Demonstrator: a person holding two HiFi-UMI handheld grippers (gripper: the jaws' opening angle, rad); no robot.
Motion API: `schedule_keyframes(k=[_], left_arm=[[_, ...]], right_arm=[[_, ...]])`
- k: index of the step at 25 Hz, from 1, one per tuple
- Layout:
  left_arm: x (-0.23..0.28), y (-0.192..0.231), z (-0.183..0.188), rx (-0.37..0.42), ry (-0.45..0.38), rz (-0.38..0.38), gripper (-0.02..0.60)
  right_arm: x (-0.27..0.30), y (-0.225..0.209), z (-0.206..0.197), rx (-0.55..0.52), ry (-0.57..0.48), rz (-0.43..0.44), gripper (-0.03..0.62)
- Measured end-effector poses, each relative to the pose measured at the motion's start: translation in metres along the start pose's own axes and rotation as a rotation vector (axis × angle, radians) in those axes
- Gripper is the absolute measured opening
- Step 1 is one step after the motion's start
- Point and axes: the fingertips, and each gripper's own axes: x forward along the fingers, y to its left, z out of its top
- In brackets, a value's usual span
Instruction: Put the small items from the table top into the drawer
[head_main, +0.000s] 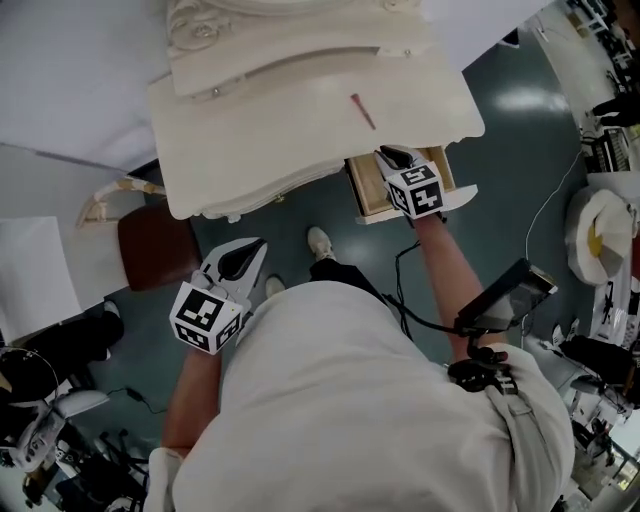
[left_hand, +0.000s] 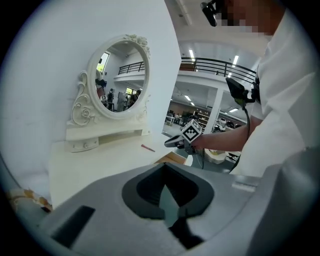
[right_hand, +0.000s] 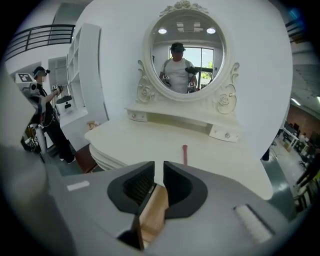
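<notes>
A thin reddish stick (head_main: 362, 110) lies alone on the cream dressing table (head_main: 260, 140), towards its right side; it also shows as the stick (right_hand: 185, 152) and the stick (left_hand: 147, 147). The wooden drawer (head_main: 366, 190) stands pulled out under the table's right front. My right gripper (head_main: 396, 160) hovers over that drawer, its jaws a narrow slit apart with nothing between them; through the right gripper (right_hand: 159, 167) I see the drawer's wood (right_hand: 152, 215). My left gripper (head_main: 245, 262) hangs below the table's front edge over the floor. The left gripper (left_hand: 165, 167) has its pads meeting at the tip, empty.
An oval mirror (right_hand: 186, 50) with a small shelf rises at the table's back. A brown stool (head_main: 155, 245) sits under the table's left. Cluttered gear fills the lower left (head_main: 40, 420). Another person (right_hand: 42, 110) stands far left in the right gripper view.
</notes>
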Motion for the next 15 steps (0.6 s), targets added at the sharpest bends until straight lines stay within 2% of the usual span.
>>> schedule_keyframes(k=[3, 10, 15], left_arm=[[0.027, 0.003, 0.015, -0.012, 0.019, 0.032, 0.002], [0.039, 0.02, 0.03, -0.06, 0.021, 0.144, 0.002], [0.041, 0.03, 0.03, -0.093, 0.024, 0.216, 0.002]], right_arm=[[0.032, -0.041, 0.007, -0.002, 0.02, 0.012, 0.064], [0.098, -0.083, 0.013, -0.02, 0.086, 0.039, 0.081], [0.14, -0.099, 0.008, -0.023, 0.135, 0.063, 0.081]])
